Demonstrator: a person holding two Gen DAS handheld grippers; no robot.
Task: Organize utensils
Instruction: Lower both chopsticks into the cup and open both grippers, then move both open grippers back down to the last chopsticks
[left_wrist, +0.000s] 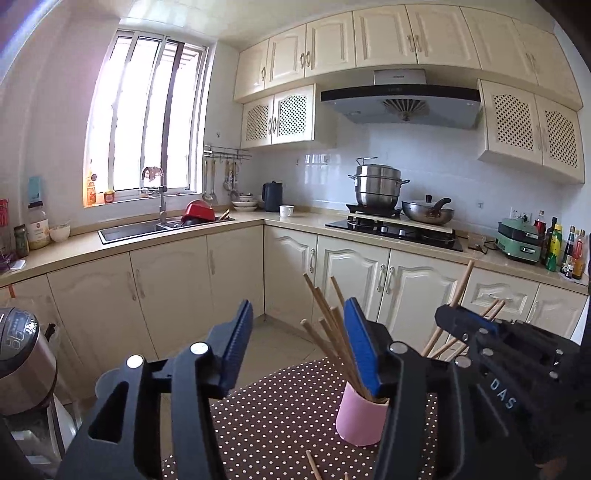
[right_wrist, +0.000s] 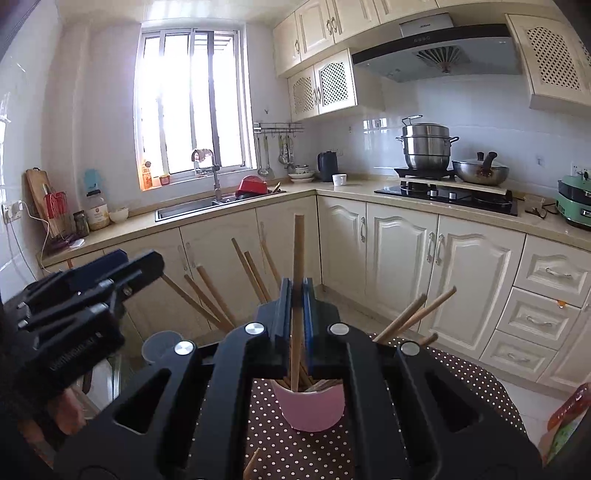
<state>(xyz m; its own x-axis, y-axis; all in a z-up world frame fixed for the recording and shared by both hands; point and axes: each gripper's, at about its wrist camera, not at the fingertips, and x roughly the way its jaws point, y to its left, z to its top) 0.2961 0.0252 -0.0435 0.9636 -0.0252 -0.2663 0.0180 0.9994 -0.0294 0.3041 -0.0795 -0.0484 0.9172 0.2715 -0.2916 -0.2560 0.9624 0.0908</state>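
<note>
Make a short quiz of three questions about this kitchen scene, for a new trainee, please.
1. True or false: the right tool is shut on a chopstick standing upright above the pink cup.
2. Which describes the left tool? A) shut on a spoon B) open, holding nothing C) shut on the cup
3. Fill in: the cup stands on a brown cloth with white ____.

Key: 1 true; 2 B; 3 dots.
</note>
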